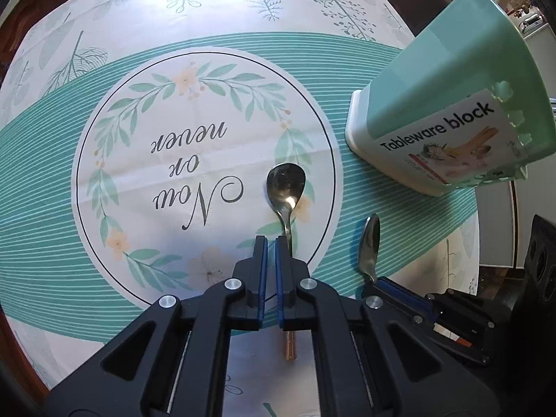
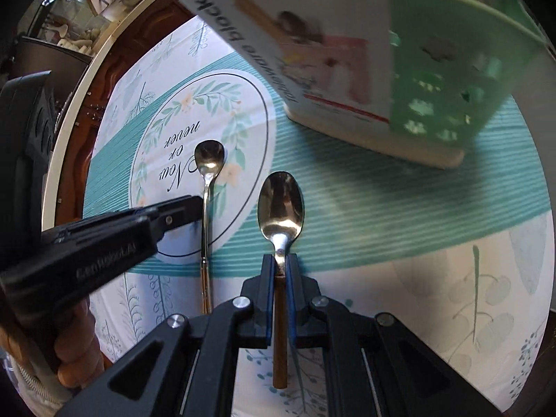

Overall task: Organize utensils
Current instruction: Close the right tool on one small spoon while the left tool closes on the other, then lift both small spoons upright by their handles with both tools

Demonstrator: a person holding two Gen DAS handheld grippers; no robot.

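The left gripper point(image 1: 270, 243) is clenched, empty, beside a glossy steel spoon point(image 1: 285, 184) lying on the printed "Now or never" tablecloth point(image 1: 156, 69). The right gripper point(image 2: 280, 260) grasps a wooden-handled spoon point(image 2: 280, 205). Rightmost stands the mint plastic holder point(image 1: 448, 80), labelled "Tableware block"; only the right view shows its perforated side.

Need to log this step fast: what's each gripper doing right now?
Left gripper: shut, holding nothing; a spoon lies beside it.
Right gripper: shut on the wooden-handled spoon.
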